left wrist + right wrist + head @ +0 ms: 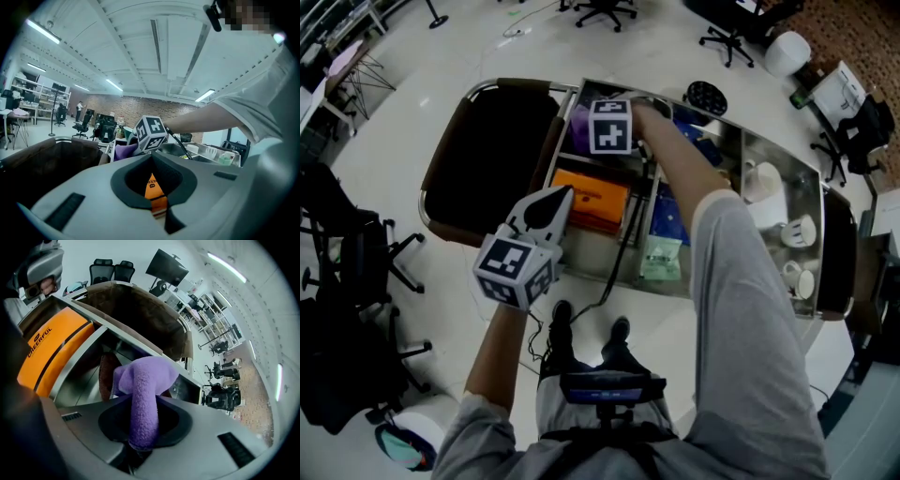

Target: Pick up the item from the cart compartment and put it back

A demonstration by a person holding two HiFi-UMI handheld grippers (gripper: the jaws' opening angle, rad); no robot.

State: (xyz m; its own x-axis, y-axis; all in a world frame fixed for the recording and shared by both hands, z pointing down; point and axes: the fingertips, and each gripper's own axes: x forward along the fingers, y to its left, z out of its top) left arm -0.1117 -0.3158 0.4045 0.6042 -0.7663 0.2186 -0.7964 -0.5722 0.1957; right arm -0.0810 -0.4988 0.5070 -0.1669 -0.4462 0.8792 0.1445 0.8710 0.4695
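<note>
Right gripper [140, 446] pinches a purple fleece cloth [144, 390] at the upper-centre compartment of the steel cart [750, 145]; left gripper [558, 199], jaws pressed together and empty, hovers centre-left

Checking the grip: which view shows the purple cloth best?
The right gripper view: the purple cloth fills it, pinched in the right tongs. Head and left gripper views show only a purple edge.

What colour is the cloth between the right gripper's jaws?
Purple. The cloth shows best in the right gripper view.
</note>
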